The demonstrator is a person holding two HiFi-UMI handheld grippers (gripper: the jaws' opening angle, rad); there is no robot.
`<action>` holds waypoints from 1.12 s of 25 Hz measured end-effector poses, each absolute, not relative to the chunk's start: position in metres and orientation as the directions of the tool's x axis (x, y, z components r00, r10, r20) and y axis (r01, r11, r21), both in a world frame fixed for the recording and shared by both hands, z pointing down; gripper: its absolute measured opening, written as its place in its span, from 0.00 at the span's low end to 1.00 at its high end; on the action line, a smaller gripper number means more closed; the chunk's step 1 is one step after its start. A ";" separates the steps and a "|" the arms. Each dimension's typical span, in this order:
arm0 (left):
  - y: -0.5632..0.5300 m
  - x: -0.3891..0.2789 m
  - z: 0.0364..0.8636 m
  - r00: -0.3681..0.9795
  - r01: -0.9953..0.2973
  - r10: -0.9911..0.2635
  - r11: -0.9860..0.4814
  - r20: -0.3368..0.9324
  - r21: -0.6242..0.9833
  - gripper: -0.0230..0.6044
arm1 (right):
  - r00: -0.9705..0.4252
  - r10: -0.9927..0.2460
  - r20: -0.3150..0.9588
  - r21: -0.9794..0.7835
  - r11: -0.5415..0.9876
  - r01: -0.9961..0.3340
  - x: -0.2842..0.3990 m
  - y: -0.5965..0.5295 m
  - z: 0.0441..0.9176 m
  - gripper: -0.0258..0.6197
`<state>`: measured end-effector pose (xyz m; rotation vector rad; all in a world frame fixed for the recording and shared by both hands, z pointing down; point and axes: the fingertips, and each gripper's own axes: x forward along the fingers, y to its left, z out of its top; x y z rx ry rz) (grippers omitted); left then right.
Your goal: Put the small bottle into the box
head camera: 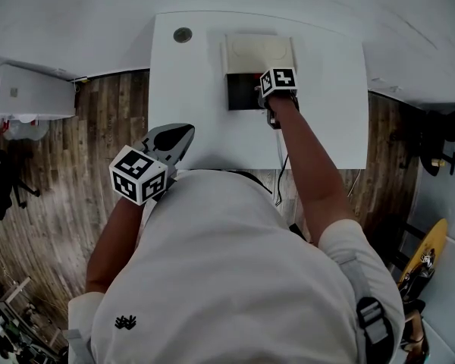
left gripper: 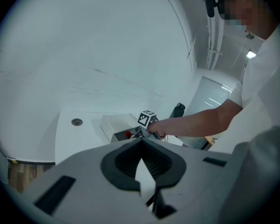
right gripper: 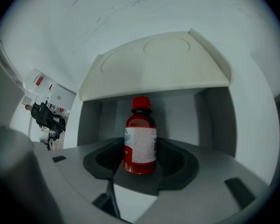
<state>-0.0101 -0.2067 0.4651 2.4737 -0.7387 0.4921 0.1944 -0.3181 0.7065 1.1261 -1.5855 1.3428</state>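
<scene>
The small bottle (right gripper: 141,125), red with a red cap and a white label, stands upright inside the grey box (right gripper: 214,115), under its raised cream lid (right gripper: 154,64). My right gripper (right gripper: 140,153) reaches into the box with a jaw on each side of the bottle, and it looks open. In the head view the right gripper (head camera: 262,91) is at the dark box opening (head camera: 241,91) on the white table (head camera: 189,89). My left gripper (head camera: 183,133) hangs shut and empty over the table's near left edge. The left gripper view shows those shut jaws (left gripper: 141,143) pointing at the box (left gripper: 115,125).
A round grey grommet (head camera: 183,34) sits in the table's far left corner. Cables (head camera: 280,169) hang off the near edge below my right arm. Wooden floor lies on both sides, with a white cabinet (head camera: 26,93) at the far left.
</scene>
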 end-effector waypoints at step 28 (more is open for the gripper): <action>-0.207 -0.034 0.462 0.791 -0.589 -0.418 -0.717 0.447 0.371 0.05 | -0.262 -0.117 0.958 -0.260 0.032 -0.965 0.206 -0.315 0.706 0.39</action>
